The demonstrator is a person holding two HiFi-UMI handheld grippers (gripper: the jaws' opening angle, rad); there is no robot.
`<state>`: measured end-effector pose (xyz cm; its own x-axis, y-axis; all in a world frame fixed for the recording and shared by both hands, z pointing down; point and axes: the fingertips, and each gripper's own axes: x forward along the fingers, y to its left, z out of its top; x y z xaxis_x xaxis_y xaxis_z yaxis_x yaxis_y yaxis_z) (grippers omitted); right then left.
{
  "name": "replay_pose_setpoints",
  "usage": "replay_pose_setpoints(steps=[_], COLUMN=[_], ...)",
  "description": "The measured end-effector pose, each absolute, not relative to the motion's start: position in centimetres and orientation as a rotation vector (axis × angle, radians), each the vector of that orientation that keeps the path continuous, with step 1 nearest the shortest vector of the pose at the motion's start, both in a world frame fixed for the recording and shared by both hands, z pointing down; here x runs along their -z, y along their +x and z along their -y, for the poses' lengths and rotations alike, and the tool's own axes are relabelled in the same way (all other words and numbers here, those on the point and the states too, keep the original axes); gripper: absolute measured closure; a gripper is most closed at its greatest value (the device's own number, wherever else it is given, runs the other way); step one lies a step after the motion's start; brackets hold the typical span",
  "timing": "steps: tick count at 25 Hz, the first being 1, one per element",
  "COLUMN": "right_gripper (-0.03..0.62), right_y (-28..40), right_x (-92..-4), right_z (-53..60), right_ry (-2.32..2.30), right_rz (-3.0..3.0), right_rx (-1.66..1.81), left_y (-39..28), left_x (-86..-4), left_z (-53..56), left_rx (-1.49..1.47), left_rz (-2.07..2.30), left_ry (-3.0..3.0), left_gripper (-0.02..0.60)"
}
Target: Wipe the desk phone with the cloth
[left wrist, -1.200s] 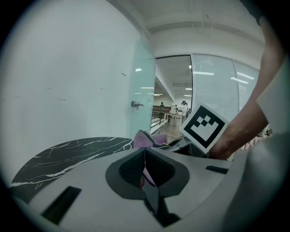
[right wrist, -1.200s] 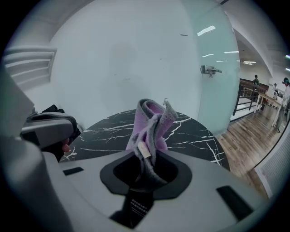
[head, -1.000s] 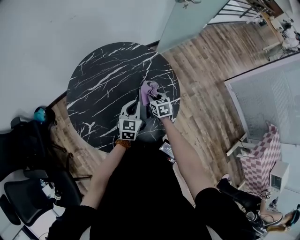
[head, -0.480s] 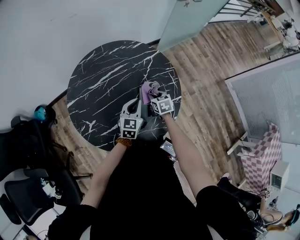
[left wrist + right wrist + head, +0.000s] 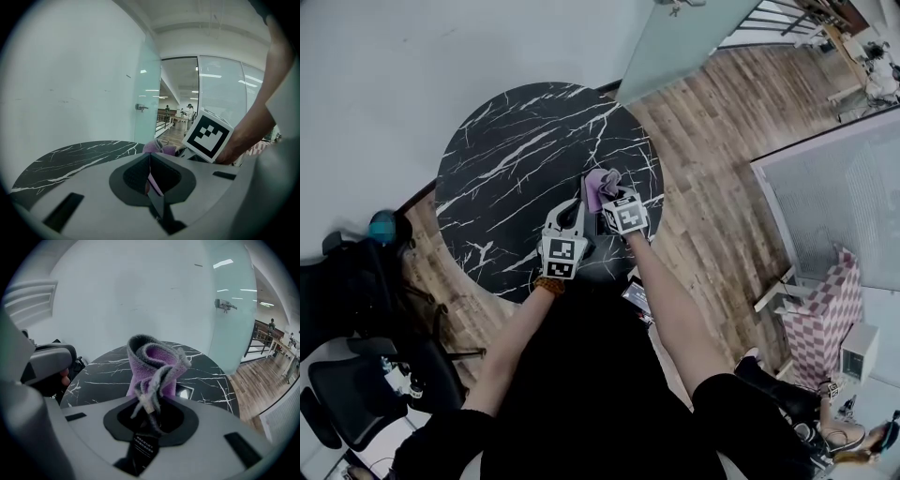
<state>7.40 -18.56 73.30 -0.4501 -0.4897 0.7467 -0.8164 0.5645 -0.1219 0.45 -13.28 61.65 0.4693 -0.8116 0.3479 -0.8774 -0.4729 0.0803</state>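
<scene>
My right gripper (image 5: 607, 195) (image 5: 149, 414) is shut on a bunched purple cloth (image 5: 600, 182) (image 5: 153, 365), which stands up out of its jaws above the round black marble table (image 5: 506, 159). Just beyond the cloth, in the right gripper view, lies the dark desk phone (image 5: 190, 393) with a small lit screen. In the head view the phone is mostly hidden under the two grippers. My left gripper (image 5: 577, 206) (image 5: 149, 162) sits close beside the right one, jaws pressed together. The cloth (image 5: 157, 147) shows just past them.
Both grippers work near the table's front right edge, close to the person's body. Black office chairs (image 5: 356, 375) stand at the lower left. Wooden floor (image 5: 712, 178) and a glass partition (image 5: 834, 187) lie to the right, with a pink checkered block (image 5: 825, 314) beyond.
The right gripper with the cloth has shifted a little away and back again over the same spot. The left gripper has hardly moved.
</scene>
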Motion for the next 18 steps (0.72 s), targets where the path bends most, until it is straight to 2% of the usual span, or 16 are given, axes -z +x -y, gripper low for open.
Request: replay_pose_setpoints(steps=[18], right_gripper=[0.517], right_y=[7.5], right_x=[-73.3], right_z=[16.5], right_ry=[0.997], right_rz=[2.099], right_rx=[-0.662], left_y=[0.2], left_x=[-61.5], left_z=[13.2], left_rx=[-0.375], left_rz=[1.460], left_ry=[2.473], left_gripper=[0.568])
